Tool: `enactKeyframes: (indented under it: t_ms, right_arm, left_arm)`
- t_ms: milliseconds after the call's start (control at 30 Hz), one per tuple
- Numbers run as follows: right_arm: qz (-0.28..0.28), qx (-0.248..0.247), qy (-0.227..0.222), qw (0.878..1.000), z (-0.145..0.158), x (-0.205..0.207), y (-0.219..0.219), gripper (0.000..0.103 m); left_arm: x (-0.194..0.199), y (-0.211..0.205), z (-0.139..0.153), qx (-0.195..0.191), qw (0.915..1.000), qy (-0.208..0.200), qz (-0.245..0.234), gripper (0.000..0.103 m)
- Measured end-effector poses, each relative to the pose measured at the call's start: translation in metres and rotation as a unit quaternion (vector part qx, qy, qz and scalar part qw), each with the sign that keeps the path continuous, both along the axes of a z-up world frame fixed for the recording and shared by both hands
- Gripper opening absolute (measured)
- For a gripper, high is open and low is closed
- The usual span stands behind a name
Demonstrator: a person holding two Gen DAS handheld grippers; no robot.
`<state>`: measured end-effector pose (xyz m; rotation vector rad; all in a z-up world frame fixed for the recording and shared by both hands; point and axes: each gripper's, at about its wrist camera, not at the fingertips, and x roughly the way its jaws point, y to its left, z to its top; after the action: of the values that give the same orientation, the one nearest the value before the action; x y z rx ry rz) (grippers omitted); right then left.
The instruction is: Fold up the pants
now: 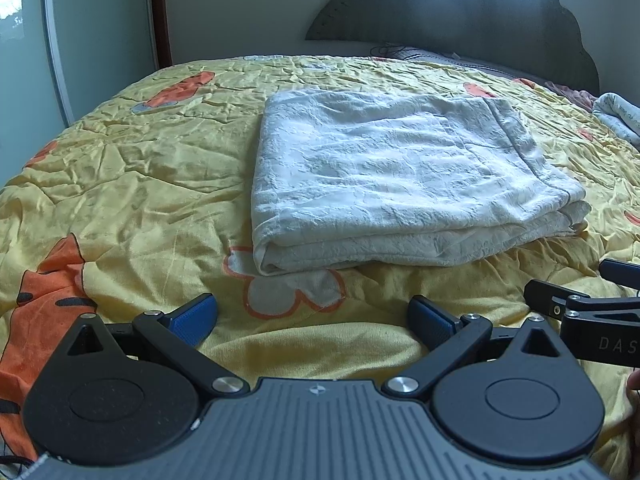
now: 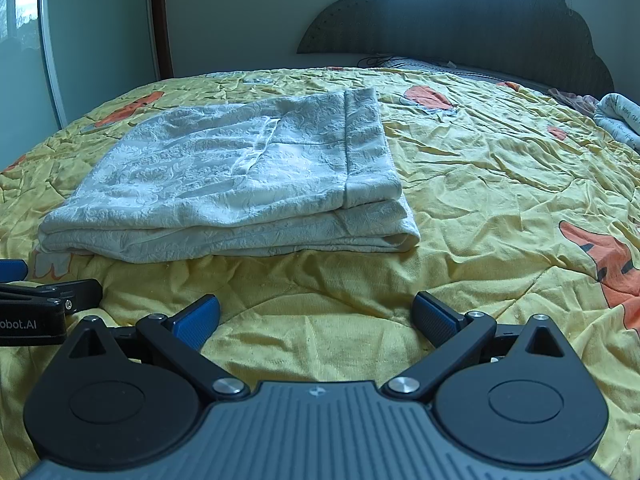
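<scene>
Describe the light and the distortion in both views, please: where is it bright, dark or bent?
Left wrist view: backlit, headboard dark against a bright window, white pants softly lit, bedspread bowed by the fisheye. Right wrist view: same dim, bluish daylight, pants sharp, door frame bent near the edge.

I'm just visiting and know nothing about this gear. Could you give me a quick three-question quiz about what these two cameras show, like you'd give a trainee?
1. True or false: the white pants lie folded in a stack on the yellow bedspread.
2. Multiple choice: the left claw and right claw are A) both shut on the pants, B) both open and holding nothing, C) one open, one shut.
3. Fill in: behind the bed stands a dark, scalloped ______.

Key:
1. True.
2. B; both hang in front of the stack, apart from it.
3. Headboard.
</scene>
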<state>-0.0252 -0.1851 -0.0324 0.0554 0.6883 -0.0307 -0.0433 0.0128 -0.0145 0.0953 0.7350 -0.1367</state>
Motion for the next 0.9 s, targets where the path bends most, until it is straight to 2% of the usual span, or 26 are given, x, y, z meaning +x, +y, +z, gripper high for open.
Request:
enactKeyframes:
  t_ms: [900]
  right_arm:
    - [0.0, 0.0, 0.0, 1.0, 0.0, -0.0001, 0.0003, 0.103]
  left_arm:
    - [-0.0031, -0.001, -0.0002, 0.0, 1.0, 0.0, -0.001, 0.103]
